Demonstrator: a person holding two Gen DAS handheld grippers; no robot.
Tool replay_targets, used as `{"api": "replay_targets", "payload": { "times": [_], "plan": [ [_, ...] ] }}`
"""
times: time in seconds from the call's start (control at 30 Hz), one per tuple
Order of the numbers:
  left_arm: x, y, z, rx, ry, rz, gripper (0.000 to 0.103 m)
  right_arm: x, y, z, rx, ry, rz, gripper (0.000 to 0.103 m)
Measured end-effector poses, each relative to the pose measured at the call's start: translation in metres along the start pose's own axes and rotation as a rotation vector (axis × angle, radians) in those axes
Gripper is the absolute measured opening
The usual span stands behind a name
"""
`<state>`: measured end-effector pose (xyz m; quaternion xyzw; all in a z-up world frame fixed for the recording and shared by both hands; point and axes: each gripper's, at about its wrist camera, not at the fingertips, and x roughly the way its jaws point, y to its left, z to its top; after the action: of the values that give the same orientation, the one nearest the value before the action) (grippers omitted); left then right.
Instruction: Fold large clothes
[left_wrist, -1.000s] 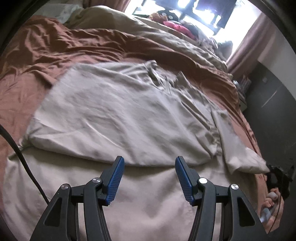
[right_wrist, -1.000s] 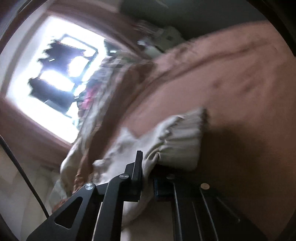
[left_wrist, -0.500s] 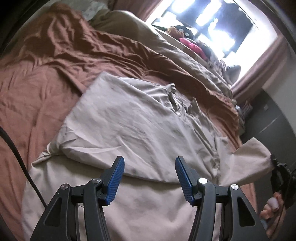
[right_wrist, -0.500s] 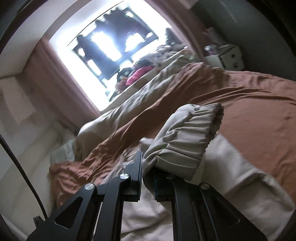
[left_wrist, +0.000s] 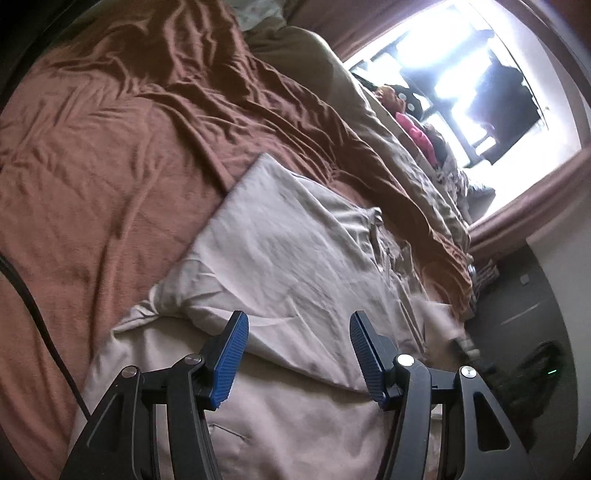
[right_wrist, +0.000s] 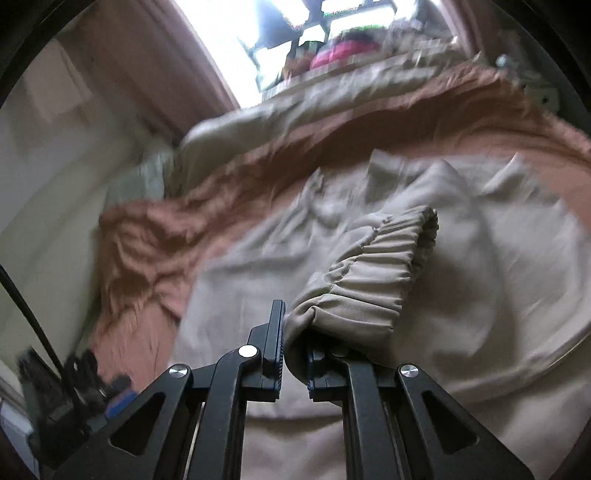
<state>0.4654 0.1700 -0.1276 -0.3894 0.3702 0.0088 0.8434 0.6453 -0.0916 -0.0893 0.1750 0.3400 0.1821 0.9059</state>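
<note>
A large beige jacket (left_wrist: 295, 266) lies spread on a brown bed sheet (left_wrist: 92, 166), with one side folded over its body. My left gripper (left_wrist: 299, 354) is open and empty, hovering just above the jacket's folded edge. My right gripper (right_wrist: 293, 350) is shut on the jacket's sleeve at its elastic cuff (right_wrist: 373, 280) and holds it lifted over the jacket body (right_wrist: 480, 295). The right gripper shows blurred at the right edge of the left wrist view (left_wrist: 535, 373).
A rumpled beige duvet (left_wrist: 399, 147) lies along the far side of the bed under a bright window (left_wrist: 480, 74). Pink and dark clothes (left_wrist: 413, 129) sit on the sill. A dark wall (left_wrist: 535, 295) stands right of the bed. The other gripper (right_wrist: 74, 387) shows at lower left.
My right gripper has carried the sleeve cuff up from the bed's edge and in over the jacket body. My left gripper stayed open and tilted, with more of the sheet now in view.
</note>
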Motion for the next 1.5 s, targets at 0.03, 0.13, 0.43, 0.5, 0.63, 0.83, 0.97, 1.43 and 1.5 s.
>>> {"api": "replay_targets", "payload": {
  "times": [0.03, 0.13, 0.43, 0.5, 0.63, 0.83, 0.97, 1.43, 1.5],
  "plan": [
    [0.0, 0.004, 0.001, -0.02, 0.003, -0.017, 0.059, 0.012, 0.0, -0.001, 0.004, 0.039, 0.016, 0.007],
    [-0.003, 0.012, 0.004, -0.052, 0.002, -0.037, 0.059, 0.042, -0.003, -0.008, 0.022, 0.139, 0.07, 0.033],
    [0.002, 0.013, 0.002, -0.037, 0.026, 0.003, 0.059, 0.029, -0.034, -0.003, 0.099, 0.196, 0.199, 0.089],
    [0.003, 0.004, 0.0, 0.002, 0.031, 0.009, 0.059, 0.015, -0.041, -0.006, 0.082, 0.176, 0.177, 0.089],
    [0.016, -0.016, -0.011, 0.062, 0.07, 0.007, 0.059, -0.009, -0.07, -0.011, 0.158, 0.129, 0.099, 0.089],
    [0.034, -0.059, -0.028, 0.162, 0.136, -0.049, 0.059, -0.038, -0.124, -0.023, 0.328, 0.05, -0.004, 0.079],
    [0.035, -0.081, -0.041, 0.231, 0.118, -0.01, 0.059, -0.044, -0.153, -0.035, 0.482, 0.027, -0.01, 0.07],
    [0.15, -0.18, -0.09, 0.613, 0.292, 0.201, 0.059, -0.07, -0.188, -0.052, 0.693, -0.03, -0.089, 0.051],
    [0.161, -0.179, -0.098, 0.618, 0.29, 0.205, 0.059, -0.071, -0.188, -0.052, 0.698, -0.023, -0.079, 0.051]
  ]
}}
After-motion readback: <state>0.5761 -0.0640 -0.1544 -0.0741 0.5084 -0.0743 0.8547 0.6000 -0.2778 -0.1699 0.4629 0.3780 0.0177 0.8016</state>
